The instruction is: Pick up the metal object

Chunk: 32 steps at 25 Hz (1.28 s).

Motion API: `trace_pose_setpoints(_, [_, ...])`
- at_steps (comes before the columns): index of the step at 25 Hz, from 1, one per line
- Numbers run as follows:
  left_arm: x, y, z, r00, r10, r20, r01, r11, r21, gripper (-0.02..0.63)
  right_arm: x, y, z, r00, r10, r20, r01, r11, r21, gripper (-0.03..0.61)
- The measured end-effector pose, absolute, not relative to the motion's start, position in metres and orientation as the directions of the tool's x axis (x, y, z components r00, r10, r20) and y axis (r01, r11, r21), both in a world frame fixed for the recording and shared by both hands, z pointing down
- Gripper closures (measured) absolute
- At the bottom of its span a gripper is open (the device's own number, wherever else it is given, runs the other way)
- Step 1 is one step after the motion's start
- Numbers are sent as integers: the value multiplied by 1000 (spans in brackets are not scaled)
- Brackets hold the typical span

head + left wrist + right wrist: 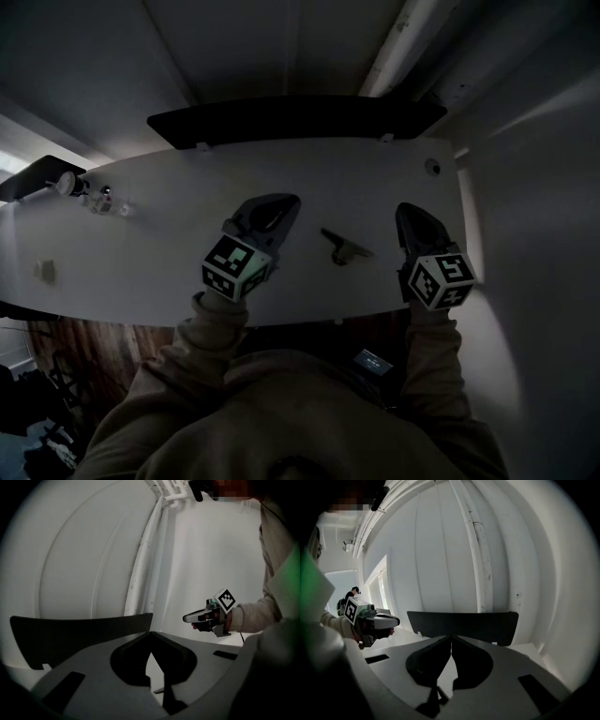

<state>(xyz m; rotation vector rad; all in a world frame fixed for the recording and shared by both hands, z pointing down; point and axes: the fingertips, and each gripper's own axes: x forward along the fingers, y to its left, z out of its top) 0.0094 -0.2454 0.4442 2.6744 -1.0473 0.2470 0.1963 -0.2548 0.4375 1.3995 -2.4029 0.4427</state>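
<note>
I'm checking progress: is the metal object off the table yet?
No, the metal object lies on the white table between the left gripper and right gripper, touched by neither.

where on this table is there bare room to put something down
Widest bare stretch: the white table between the black panel at the far edge and the tips of the left gripper and right gripper. Also bare: from the left gripper out to the small items at the far left corner. Crowded: between the grippers, where the metal object lies.
</note>
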Motion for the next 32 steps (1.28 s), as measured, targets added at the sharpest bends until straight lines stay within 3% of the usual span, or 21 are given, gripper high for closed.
trace_pose_setpoints(32, [43, -204, 568, 749, -555, 361, -657, -690, 304, 614, 192, -202, 586, -473, -648, 597, -867, 462, -186, 558])
